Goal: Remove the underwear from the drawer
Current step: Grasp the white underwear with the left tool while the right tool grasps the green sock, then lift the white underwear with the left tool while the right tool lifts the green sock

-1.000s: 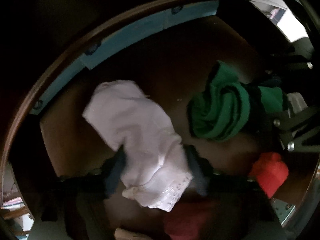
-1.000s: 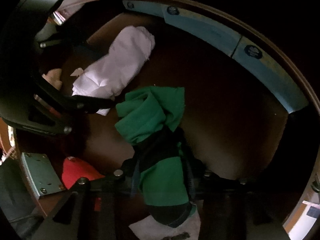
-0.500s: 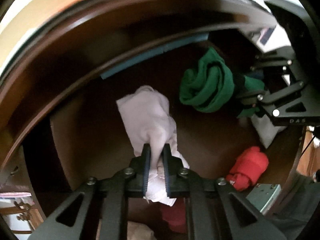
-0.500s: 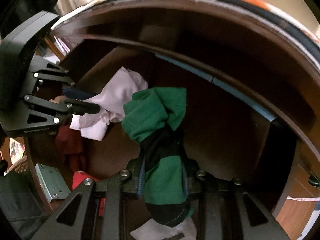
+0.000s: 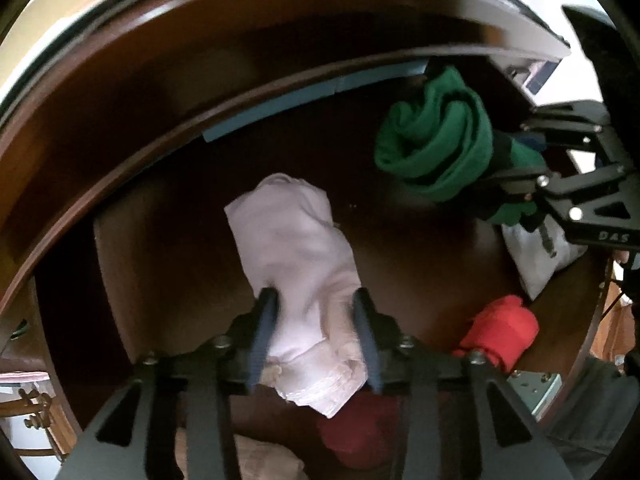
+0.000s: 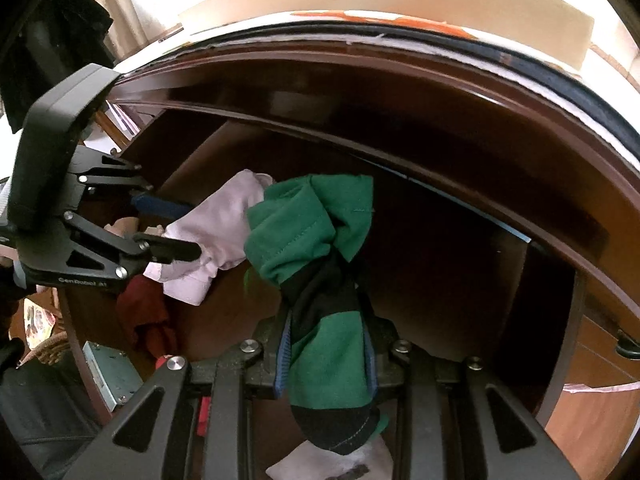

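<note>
A dark brown drawer (image 5: 404, 264) lies below both grippers. My left gripper (image 5: 314, 296) points down into it; its jaws are opening and stand wide, with white underwear (image 5: 292, 236) bunched between the blue pads and brushing both. From the right wrist view the left gripper (image 6: 192, 232) has that white underwear (image 6: 224, 216) running between its fingers. My right gripper (image 6: 326, 320) is shut on green and black underwear (image 6: 308, 232), which hangs lifted off the drawer floor. The left wrist view shows the right gripper (image 5: 508, 160) and that green underwear (image 5: 436, 148) at the upper right.
A red rolled garment (image 5: 500, 332), a dark red one (image 5: 356, 432), a white folded piece (image 5: 540, 256) and a pale cloth (image 5: 260, 460) lie in the drawer. A metal bracket (image 5: 536, 392) sits at its right edge. The desk top (image 6: 360, 92) overhangs the drawer's back.
Both grippers have risen from the drawer floor, the green underwear lifted with the right one. The left jaws pinched the white underwear tight, then spread wide again around it.
</note>
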`<action>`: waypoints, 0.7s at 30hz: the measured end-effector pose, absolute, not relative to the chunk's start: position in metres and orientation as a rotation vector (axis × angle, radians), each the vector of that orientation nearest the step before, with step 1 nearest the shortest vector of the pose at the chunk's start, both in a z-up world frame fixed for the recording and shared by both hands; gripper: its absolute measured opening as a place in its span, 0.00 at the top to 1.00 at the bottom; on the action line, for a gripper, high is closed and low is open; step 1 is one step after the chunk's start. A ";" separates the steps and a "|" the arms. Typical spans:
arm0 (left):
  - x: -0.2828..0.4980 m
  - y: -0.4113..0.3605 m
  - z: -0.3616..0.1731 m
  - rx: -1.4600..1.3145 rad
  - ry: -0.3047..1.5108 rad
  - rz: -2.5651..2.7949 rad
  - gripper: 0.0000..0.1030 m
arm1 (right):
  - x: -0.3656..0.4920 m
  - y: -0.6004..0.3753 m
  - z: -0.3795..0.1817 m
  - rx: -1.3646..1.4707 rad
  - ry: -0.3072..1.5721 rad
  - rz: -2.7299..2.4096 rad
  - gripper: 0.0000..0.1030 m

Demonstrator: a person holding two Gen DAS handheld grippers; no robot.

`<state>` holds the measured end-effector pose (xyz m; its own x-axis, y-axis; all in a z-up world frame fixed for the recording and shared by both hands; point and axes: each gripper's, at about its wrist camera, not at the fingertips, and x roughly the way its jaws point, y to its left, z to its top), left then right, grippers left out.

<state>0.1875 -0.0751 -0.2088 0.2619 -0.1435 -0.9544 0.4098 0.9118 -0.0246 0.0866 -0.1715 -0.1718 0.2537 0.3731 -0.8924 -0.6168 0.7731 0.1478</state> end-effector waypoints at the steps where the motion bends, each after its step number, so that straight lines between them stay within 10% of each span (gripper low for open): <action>1: 0.189 -0.076 -0.211 0.253 1.263 -0.380 0.53 | 0.085 -0.172 -0.171 -0.256 1.124 0.681 0.70; 10: 0.211 -0.082 -0.231 0.274 1.362 -0.394 0.48 | 0.079 -0.176 -0.164 -0.251 1.108 0.706 0.70; 15: 0.213 -0.090 -0.233 0.307 1.334 -0.397 0.80 | 0.074 -0.174 -0.161 -0.233 1.109 0.713 0.70; 21: 0.207 -0.091 -0.221 0.334 1.238 -0.383 0.90 | 0.074 -0.186 -0.157 -0.180 1.086 0.702 0.70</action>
